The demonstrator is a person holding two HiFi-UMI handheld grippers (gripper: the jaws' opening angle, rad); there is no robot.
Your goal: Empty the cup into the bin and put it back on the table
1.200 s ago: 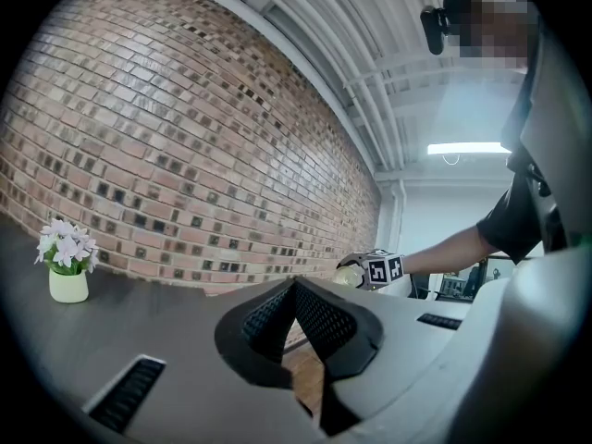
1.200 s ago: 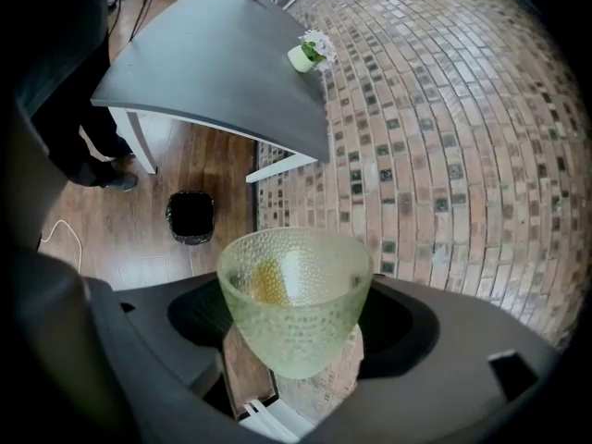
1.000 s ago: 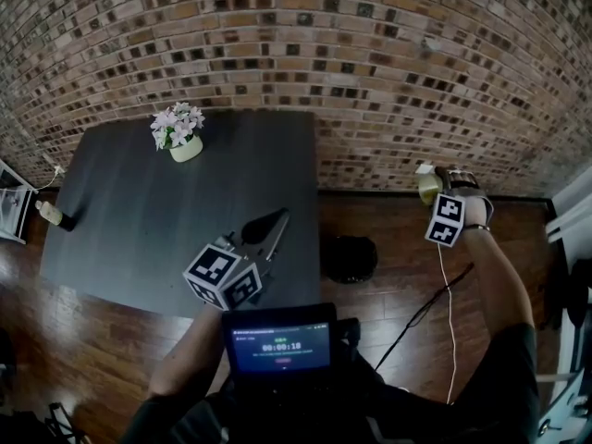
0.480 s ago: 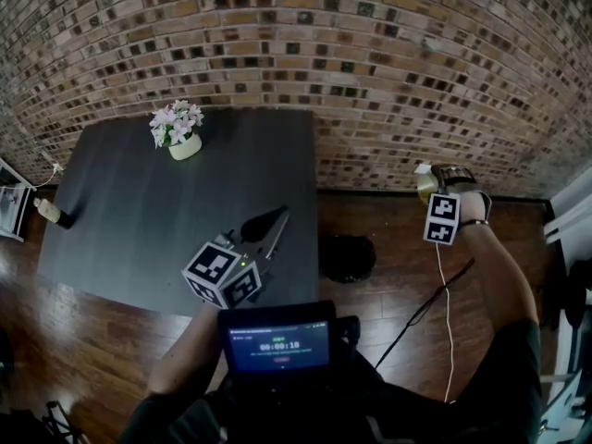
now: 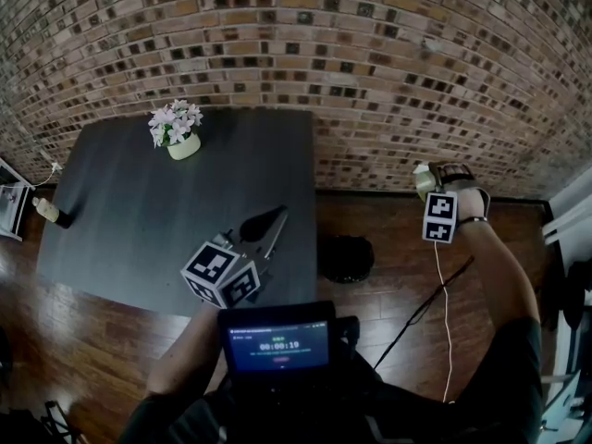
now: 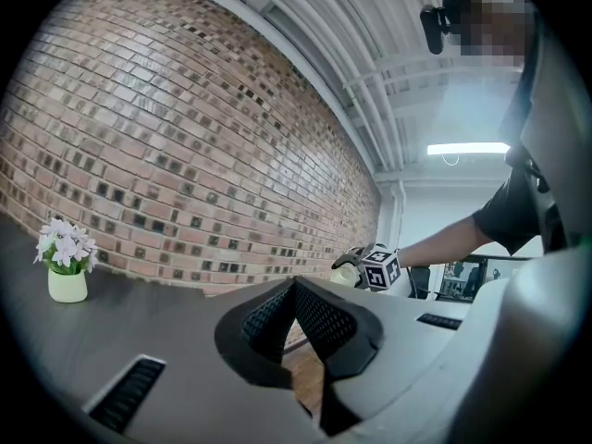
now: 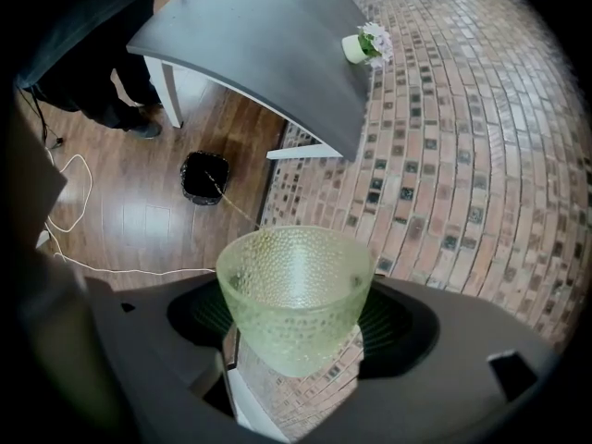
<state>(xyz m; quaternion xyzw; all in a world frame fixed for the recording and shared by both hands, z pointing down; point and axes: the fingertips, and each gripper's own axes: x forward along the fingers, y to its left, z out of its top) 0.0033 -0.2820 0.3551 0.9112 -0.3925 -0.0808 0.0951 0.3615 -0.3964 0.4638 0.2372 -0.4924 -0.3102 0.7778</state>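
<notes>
A pale green dimpled glass cup (image 7: 294, 289) sits between the jaws of my right gripper (image 7: 294, 317), which is shut on its sides. I see nothing inside it. In the head view that right gripper (image 5: 427, 181) holds the cup (image 5: 424, 180) over the wooden floor near the brick wall, to the right of the small black bin (image 5: 348, 257). The bin (image 7: 204, 177) stands on the floor beside the dark grey table (image 5: 139, 220). My left gripper (image 5: 266, 226) hovers over the table's near right corner with its jaws shut and empty (image 6: 294, 289).
A white pot of flowers (image 5: 177, 129) stands at the table's far side, and a small object (image 5: 51, 213) lies at its left edge. A white cable (image 5: 444, 313) and a black one run across the floor. The brick wall (image 5: 370, 54) lies behind.
My right hand has rolled slightly with the cup in it; its marker cube has turned a little. The left gripper has not moved.
</notes>
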